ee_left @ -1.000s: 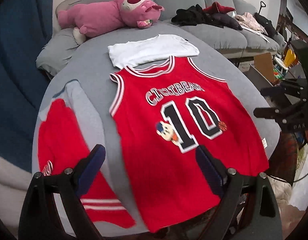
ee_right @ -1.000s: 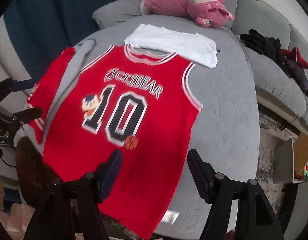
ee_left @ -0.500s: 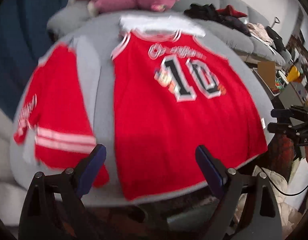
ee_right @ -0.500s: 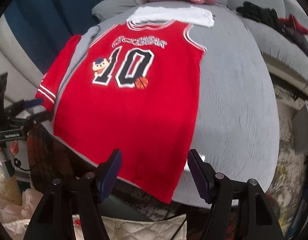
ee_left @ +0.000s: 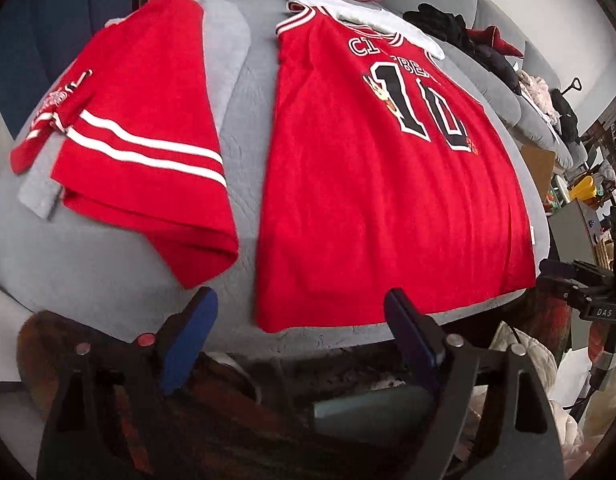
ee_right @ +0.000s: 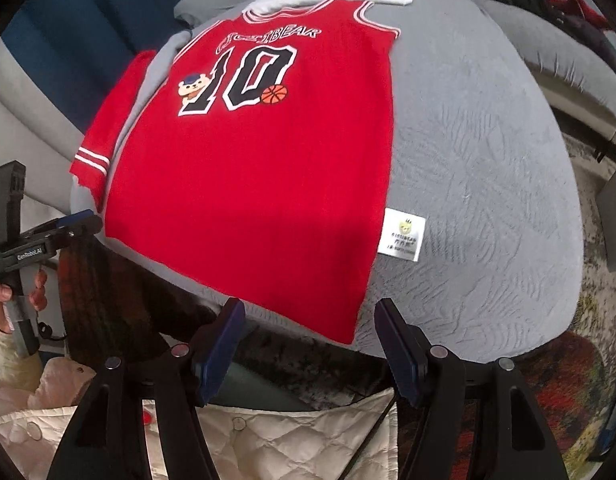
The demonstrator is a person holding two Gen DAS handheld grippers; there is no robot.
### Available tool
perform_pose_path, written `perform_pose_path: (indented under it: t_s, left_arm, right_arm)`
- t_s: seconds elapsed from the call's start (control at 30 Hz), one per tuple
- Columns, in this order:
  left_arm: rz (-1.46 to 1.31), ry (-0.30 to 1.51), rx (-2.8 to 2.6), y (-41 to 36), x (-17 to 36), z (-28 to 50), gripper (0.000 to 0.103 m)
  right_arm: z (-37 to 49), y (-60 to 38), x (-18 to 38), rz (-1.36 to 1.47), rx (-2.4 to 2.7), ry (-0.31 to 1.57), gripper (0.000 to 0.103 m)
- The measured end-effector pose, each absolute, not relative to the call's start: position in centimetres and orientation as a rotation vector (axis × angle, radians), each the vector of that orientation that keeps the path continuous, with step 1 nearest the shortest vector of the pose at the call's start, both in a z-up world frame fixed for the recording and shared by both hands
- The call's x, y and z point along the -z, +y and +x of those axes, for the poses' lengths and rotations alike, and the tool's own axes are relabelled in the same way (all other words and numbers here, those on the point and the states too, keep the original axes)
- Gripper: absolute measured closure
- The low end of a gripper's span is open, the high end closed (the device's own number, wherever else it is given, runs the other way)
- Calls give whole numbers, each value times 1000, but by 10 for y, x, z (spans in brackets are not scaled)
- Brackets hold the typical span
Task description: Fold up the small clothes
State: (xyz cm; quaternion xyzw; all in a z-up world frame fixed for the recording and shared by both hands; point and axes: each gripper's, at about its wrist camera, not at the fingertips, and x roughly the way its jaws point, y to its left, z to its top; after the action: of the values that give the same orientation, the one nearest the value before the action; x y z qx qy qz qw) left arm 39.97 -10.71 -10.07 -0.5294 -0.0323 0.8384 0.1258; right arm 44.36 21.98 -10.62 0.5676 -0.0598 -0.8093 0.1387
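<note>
Both the left gripper [ee_left: 300, 316] and right gripper [ee_right: 309, 320] hover wide and empty at the hem of the red jersey [ee_right: 264, 160], lying flat on the grey cushion [ee_right: 487, 160]; next, probably pinching its bottom corners

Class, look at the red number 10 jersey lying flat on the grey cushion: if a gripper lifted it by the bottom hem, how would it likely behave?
The red jersey would probably droop limply, since it follows the curve of the grey cushion. It looks thin, so likely light. Its white tag would probably dangle freely.
</note>
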Motion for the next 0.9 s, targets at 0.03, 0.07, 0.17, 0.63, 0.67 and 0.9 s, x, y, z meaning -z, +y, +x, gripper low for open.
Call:
perform_pose_path:
  t_s: [0.03,0.07,0.17,0.63,0.67,0.9]
  left_arm:
    - [-1549,-88,-2433,-106,102,400,22]
    - [-1556,-81,-2421,-104,105,399,23]
    - [-1588,-50,-2415,-102,111,398,27]
    - [-1578,-17,-2434,-96,124,401,18]
    - [-1572,-9,-2434,-93,125,402,14]
    - [-1546,96,-2514,-74,132,414,3]
  right_arm:
    - [443,220,107,1644,2340,-177,39]
    - [443,221,108,1647,2337,-182,39]
    - [441,225,109,1654,2339,-185,39]
    - [435,229,135,1710,2285,-248,42]
    - [435,228,135,1708,2286,-241,42]
    - [439,227,135,1698,2301,-224,41]
